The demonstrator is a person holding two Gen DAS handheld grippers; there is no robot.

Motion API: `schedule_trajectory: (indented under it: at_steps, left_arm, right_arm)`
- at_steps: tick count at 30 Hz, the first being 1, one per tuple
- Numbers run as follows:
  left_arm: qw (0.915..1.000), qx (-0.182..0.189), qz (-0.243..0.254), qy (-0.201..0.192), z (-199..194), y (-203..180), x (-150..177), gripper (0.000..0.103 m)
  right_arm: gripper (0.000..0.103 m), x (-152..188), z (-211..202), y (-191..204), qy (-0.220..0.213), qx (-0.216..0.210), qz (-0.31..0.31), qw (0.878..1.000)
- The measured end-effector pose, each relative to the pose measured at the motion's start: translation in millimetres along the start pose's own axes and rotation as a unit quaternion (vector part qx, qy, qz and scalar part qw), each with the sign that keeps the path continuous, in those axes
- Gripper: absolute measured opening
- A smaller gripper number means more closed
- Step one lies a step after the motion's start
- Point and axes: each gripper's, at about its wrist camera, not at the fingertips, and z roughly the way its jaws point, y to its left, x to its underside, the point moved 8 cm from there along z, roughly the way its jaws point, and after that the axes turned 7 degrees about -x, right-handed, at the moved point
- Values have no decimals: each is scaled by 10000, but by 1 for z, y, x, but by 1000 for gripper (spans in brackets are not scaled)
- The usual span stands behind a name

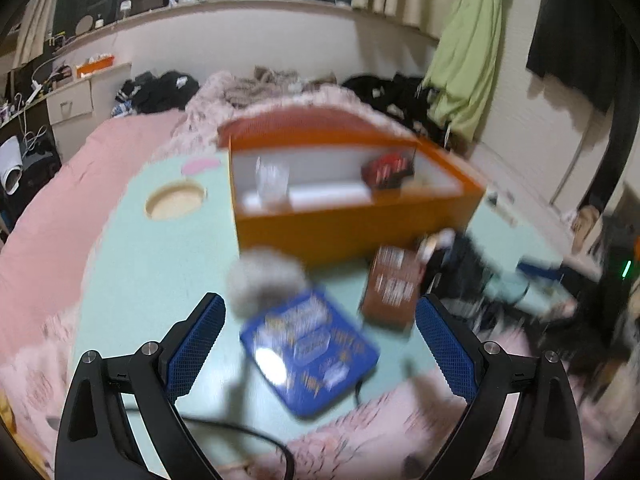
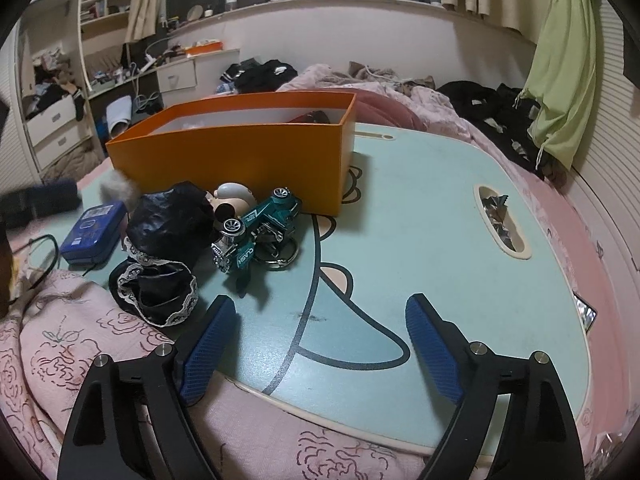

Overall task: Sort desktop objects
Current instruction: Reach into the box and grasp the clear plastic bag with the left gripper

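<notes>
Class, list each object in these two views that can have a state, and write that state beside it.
Orange box: open, no lid, items inside.
Blue tin: closed, lying flat.
Toy truck: tipped on its side.
Left claw: open, empty.
Right claw: open, empty.

The left gripper hangs over the pale green worktop with its jaws spread wide and nothing between the pads. Below lie a blue tin, a grey fluffy ball and a brown box, all blurred. Behind them stands an open orange box.
</notes>
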Motion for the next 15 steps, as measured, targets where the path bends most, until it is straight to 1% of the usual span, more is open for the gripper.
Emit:
schedule_trajectory:
  at_steps: [1, 3, 4, 5, 6, 7, 9, 11, 12, 13, 15]
  left_arm:
    - [10000, 61, 8, -76, -4, -2, -15, 96]
    - [9999, 102, 52, -100, -4, -5, -38, 96]
    - [9999, 91, 72, -45, -1, -5, -49, 96]
    - [9999, 52, 92, 107, 7, -6, -64, 96]
    - [9998, 26, 92, 200, 13, -6, -72, 93]
    - [9993, -32, 117, 355, 25, -6, -83, 89]
    - [9974, -208, 137, 674, 47, -2, -95, 71]
    - [9926, -406, 139, 1135, 80, 1, -101, 60]
    - [9910, -475, 140, 1242, 90, 2, -101, 57]
    - [9879, -731, 174, 1354, 105, 5, -102, 56]
    - [9830, -1066, 327, 1460, 122, 6, -98, 54]
  right_arm:
    - [87, 0, 0, 0, 0, 0, 1, 10000]
    - [87, 0, 0, 0, -1, 1, 2, 10000]
    - [87, 0, 0, 0, 0, 2, 2, 10000]
    - [88, 0, 0, 0, -1, 5, 2, 10000]
    - [89, 1, 0, 0, 1, 14, 9, 10000]
    - [89, 1, 0, 0, 0, 12, 14, 10000]
    - [89, 2, 1, 0, -3, 14, 16, 10000]
    - [90, 2, 1, -1, -7, 6, 19, 10000]
    - [90, 2, 2, -1, -9, 4, 19, 10000]
    - [90, 2, 2, -1, -12, 1, 19, 10000]
    - [90, 2, 2, -1, -11, 2, 18, 10000]
